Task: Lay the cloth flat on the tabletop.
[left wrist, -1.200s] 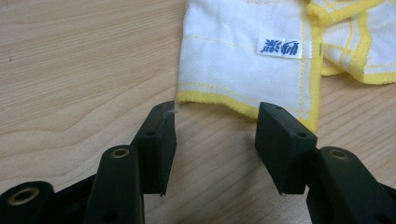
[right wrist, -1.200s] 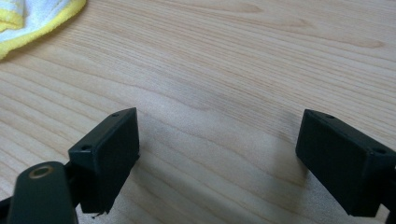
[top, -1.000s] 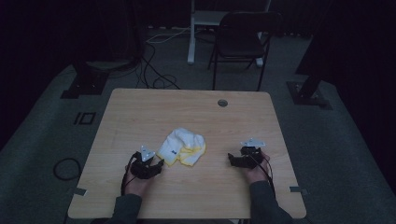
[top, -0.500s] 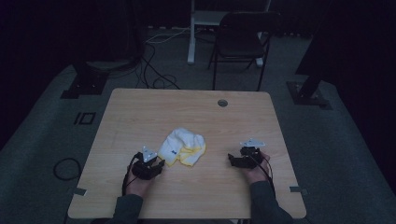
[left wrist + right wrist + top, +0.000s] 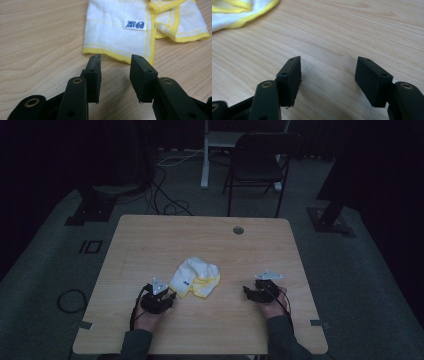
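A crumpled white cloth (image 5: 196, 277) with yellow hems lies on the wooden table (image 5: 200, 240), a little in front of its middle. In the left gripper view the cloth (image 5: 117, 35) shows a small blue-lettered label. My left gripper (image 5: 172, 296) rests on the table just left of the cloth, and its jaws have been closing. Here my left gripper (image 5: 116, 58) is open, its tips just short of the yellow hem and nothing between them. My right gripper (image 5: 246, 291) sits apart to the cloth's right. Its jaws have just been closing over bare wood, so my right gripper (image 5: 328, 60) stands open. The cloth (image 5: 234, 12) lies farther off.
A round cable hole (image 5: 238, 230) sits near the table's far edge. Behind the table stand a dark folding chair (image 5: 260, 165) and a white post (image 5: 205, 155). Cables (image 5: 165, 195) trail on the dark floor, and black stand feet (image 5: 92, 207) sit to either side.
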`<state>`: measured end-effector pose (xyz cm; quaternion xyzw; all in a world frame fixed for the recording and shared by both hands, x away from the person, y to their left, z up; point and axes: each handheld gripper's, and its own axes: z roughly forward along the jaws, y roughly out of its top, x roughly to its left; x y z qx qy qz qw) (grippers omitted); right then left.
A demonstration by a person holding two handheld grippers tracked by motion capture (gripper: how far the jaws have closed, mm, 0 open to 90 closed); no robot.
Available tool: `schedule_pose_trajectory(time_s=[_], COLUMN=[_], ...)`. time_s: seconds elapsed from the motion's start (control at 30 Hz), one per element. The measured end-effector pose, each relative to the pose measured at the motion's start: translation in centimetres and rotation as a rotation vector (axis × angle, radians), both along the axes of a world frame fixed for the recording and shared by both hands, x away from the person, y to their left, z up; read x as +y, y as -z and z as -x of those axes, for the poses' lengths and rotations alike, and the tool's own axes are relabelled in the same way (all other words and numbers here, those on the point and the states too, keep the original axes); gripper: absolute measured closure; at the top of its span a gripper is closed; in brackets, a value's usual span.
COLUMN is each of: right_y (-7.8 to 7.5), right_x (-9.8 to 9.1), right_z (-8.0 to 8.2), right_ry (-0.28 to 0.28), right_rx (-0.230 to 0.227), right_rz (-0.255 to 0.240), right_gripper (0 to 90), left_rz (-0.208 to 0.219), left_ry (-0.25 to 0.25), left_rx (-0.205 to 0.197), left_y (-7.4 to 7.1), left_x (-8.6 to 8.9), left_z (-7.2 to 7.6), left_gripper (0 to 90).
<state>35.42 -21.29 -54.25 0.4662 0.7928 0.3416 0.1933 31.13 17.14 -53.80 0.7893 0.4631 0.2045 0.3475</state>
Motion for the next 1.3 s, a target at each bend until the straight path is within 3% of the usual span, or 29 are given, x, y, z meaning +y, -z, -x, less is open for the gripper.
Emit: schedule_pose_trajectory(time_s=[0.63, 0.9, 1.3], right_y=[-1.5, -1.9, -1.7], right_x=[2.6, 4.1, 6.6], right_z=[1.2, 1.4, 1.6], right_ry=[-0.103, -0.156, -0.212], right_rx=[-0.059, -0.062, -0.060], right_rz=[0.028, 0.022, 0.021], right_gripper=[49.4, 57.4, 58.8], left_rz=[-0.004, -0.016, -0.026], left_ry=[0.045, 0.068, 0.101], left_rx=[-0.002, -0.006, 0.004], left_y=[-0.2, -0.4, -0.2], left_x=[-0.9, -1.3, -2.3], left_z=[-0.1, -0.2, -0.4], left_gripper=[62.7, 62.7, 62.0])
